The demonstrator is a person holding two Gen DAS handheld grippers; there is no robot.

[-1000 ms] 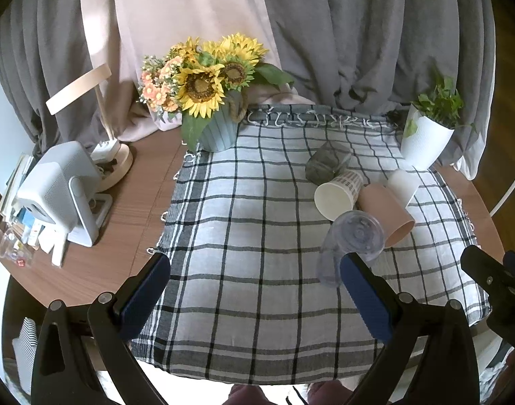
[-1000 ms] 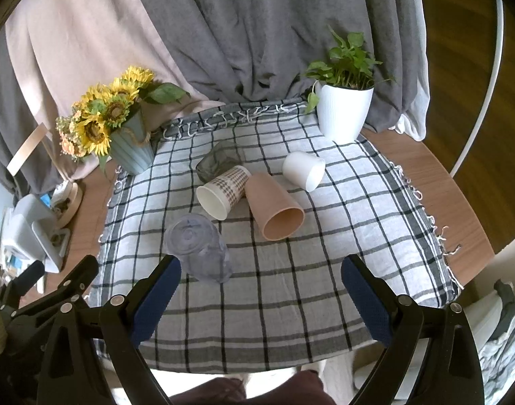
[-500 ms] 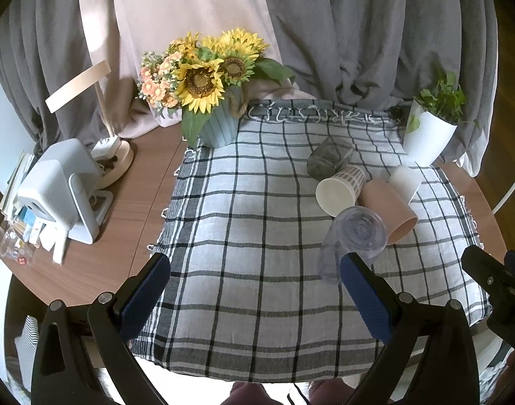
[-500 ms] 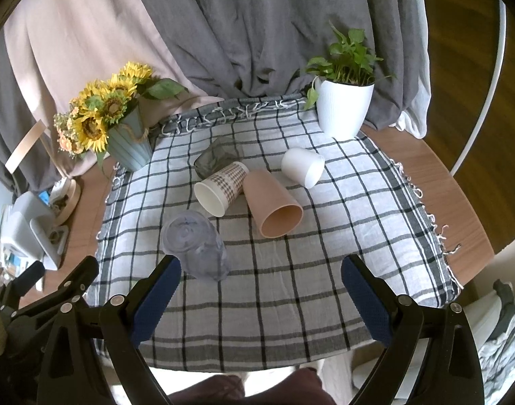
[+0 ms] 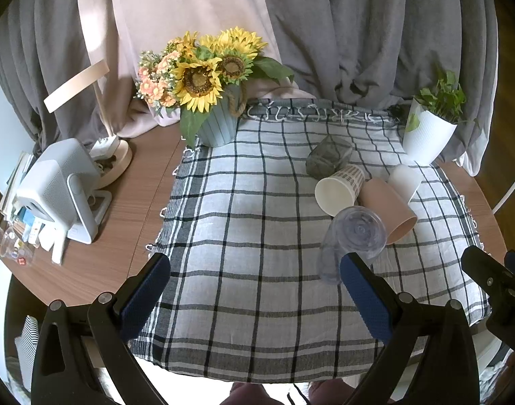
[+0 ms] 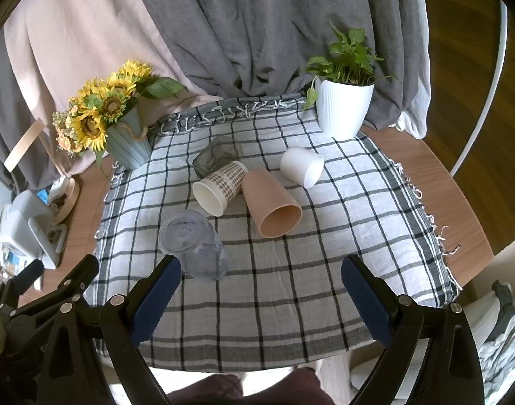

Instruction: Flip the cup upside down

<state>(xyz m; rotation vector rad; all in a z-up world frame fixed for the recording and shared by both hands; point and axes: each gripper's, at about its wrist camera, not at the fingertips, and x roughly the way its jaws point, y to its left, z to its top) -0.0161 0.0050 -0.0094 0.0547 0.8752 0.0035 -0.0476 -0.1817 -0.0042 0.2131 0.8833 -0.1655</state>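
Several cups sit on the checked cloth [image 6: 291, 287]. A clear plastic cup [image 6: 193, 243] stands upright nearest me; it also shows in the left wrist view [image 5: 350, 239]. A patterned paper cup [image 6: 220, 187], a tan cup [image 6: 271, 206], a white cup [image 6: 301, 167] and a dark glass [image 6: 215, 158] lie on their sides behind it. My left gripper [image 5: 254, 290] is open and empty, its right finger just in front of the clear cup. My right gripper [image 6: 261, 290] is open and empty above the cloth's near part.
A sunflower vase [image 6: 122, 135] stands at the cloth's back left and a white plant pot [image 6: 343, 111] at the back right. A white device [image 5: 58, 185] and a lamp base [image 5: 117, 158] sit on the wooden table at left. Grey curtains hang behind.
Both grippers drifted slightly; the scene shifted a little in both views. The cups have not moved and both grippers stay open.
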